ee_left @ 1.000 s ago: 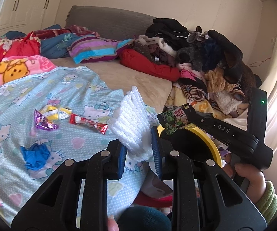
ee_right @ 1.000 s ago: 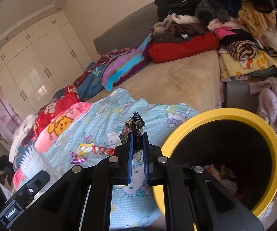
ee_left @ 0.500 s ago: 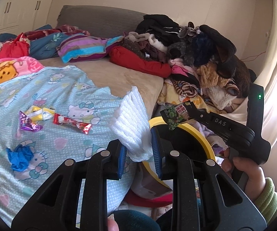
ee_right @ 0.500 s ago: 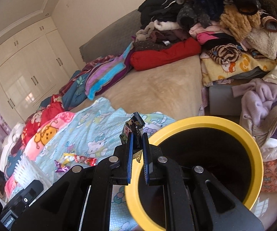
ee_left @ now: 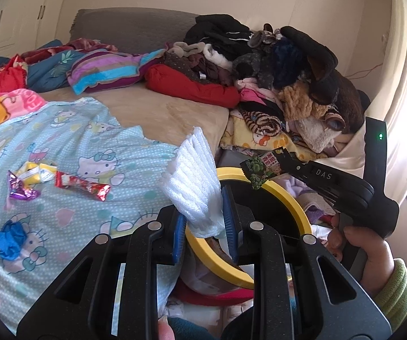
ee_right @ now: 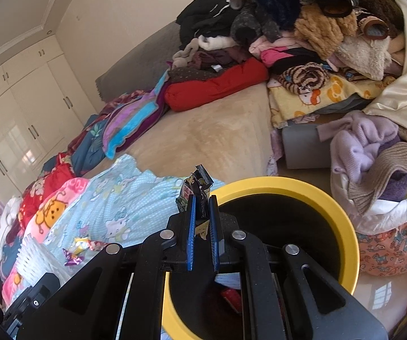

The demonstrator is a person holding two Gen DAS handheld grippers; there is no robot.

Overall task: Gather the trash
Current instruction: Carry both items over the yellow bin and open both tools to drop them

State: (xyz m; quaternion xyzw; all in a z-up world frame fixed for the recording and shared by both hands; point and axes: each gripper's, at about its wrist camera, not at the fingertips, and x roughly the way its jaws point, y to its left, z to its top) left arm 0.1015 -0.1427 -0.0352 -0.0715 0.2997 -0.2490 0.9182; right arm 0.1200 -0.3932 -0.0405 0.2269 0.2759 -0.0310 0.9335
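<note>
- The left gripper (ee_left: 203,218) is clamped on a white ribbed foam sleeve (ee_left: 193,181) at its lower end; most of the sleeve fans out above the pads, at centre frame in the left wrist view.
- The right gripper (ee_right: 202,212) is closed tight on a small dark printed snack wrapper (ee_right: 196,189), which sticks up past the fingertips at centre frame in the right wrist view.
- The yellow-rimmed black bin (ee_right: 316,195) fills the lower right of the right wrist view, just beside and below both grippers.
- Risk: the wrapper sits over the near left edge of the rim. Released here, it could strike the rim and fall onto the blue cartoon-print blanket (ee_left: 90,147).
- Risk: the foam sleeve is light and wide. It may catch on the rim or cling to one pad when the jaws part.
- Risk: both grippers converge on one opening; they may collide.
- Remaining trash lies at left in the left wrist view: a red candy wrapper (ee_left: 81,185), a purple foil wrapper (ee_left: 19,189), a yellow wrapper (ee_left: 36,170) and a crumpled blue scrap (ee_left: 9,236). These could be overlooked.
</note>
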